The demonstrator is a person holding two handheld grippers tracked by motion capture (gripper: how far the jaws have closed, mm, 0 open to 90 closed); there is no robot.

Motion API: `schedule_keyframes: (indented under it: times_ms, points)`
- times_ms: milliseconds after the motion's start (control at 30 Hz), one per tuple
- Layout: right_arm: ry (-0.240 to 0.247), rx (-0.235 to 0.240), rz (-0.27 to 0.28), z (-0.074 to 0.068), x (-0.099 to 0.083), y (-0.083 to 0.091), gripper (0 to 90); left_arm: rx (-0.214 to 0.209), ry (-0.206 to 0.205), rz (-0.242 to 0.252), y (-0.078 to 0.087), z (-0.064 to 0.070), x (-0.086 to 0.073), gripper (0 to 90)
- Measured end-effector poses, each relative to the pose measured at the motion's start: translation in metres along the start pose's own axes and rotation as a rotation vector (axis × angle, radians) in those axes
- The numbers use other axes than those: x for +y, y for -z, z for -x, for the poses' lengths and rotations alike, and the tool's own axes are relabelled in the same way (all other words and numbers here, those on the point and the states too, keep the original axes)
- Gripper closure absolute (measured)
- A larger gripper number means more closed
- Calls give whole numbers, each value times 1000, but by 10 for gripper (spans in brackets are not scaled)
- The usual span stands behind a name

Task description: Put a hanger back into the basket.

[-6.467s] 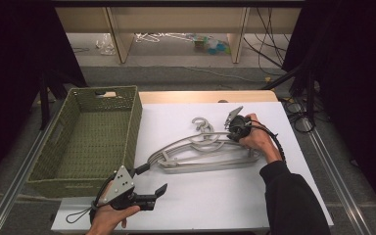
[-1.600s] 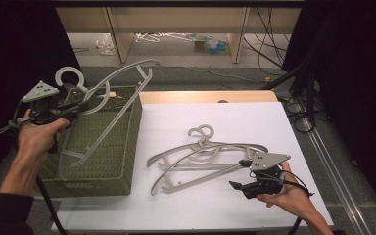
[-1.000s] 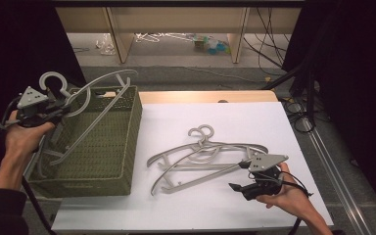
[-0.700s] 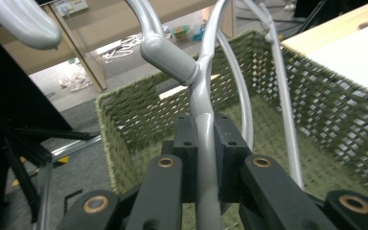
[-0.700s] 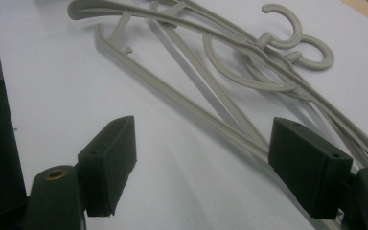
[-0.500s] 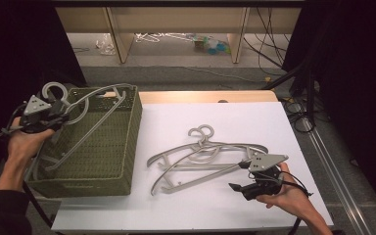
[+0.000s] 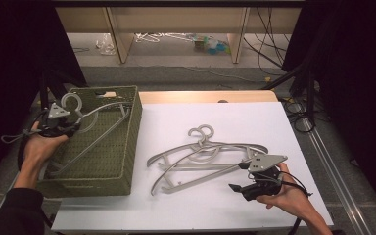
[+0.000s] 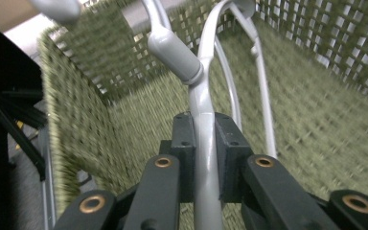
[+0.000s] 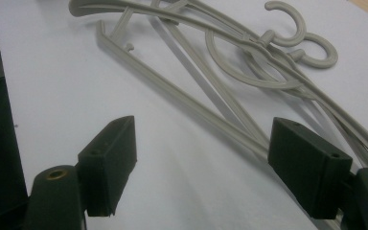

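The held hanger (image 7: 94,128) is pale grey plastic, with a round hook, a thick collar below it and slim curved shoulders joined by a straight bar. The left gripper (image 7: 61,125) is clamped on its neck just under the collar; in the left gripper view the grey stem (image 8: 205,143) sits pinched between the two black jaws. It hangs partly inside the green woven basket (image 7: 127,161), hook uppermost at the basket's near-left rim, its long axis slanting from the far right of the basket down to the near-left corner. Its lower end seems to reach the basket floor, though the blur makes that uncertain.

Two more hangers (image 7: 203,159) of the same grey plastic lie overlapped flat on the white table (image 7: 254,117), well apart from the basket. Their hooks point to the far side; their long axes run left to right, slightly fanned. That makes three hangers and one basket.

The right gripper (image 7: 248,185) rests on the table just beside the right ends of the lying pair, jaws spread wide and empty.
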State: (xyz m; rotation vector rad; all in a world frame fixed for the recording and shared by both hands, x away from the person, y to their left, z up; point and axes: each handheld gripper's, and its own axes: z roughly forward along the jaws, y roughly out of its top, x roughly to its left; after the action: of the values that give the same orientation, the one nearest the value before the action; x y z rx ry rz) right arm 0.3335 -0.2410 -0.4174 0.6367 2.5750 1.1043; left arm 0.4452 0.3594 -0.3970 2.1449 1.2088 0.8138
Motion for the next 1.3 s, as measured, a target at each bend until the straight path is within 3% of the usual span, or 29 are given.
schedule_keyframes:
  times_ms: [167,200,233,333,433,533,667,767,900,1000,1167,1300]
  points:
    - [-4,-2,1,0,-1,-1,259,27,23,-26,-7,0,-9,795]
    - [-3,-2,1,0,-1,-1,259,20,39,-21,-5,-1,-9,768]
    - [0,-2,3,1,-1,-2,259,45,62,-20,-2,-2,-9,717]
    - [-2,0,-2,1,-1,-1,259,58,80,3,8,-4,-7,697]
    - [-3,-3,3,1,-1,-1,259,49,146,57,20,-4,-6,626]
    - [-6,-10,14,1,-2,-3,256,43,160,92,32,1,-7,579]
    - [-16,-13,12,1,-4,-2,253,19,218,179,56,5,-9,493]
    - [-23,-16,19,2,-5,-3,251,5,225,210,74,13,-9,442]
    - [-25,-24,31,2,-4,-4,247,-43,223,276,94,39,-6,374]
    - [-27,-32,46,2,-4,-4,242,-120,232,319,101,65,-4,342]
    - [-39,-42,67,1,-6,-5,222,-223,218,367,101,114,-2,301]
    - [-48,-58,91,1,-7,-5,209,-302,170,397,96,154,0,262]
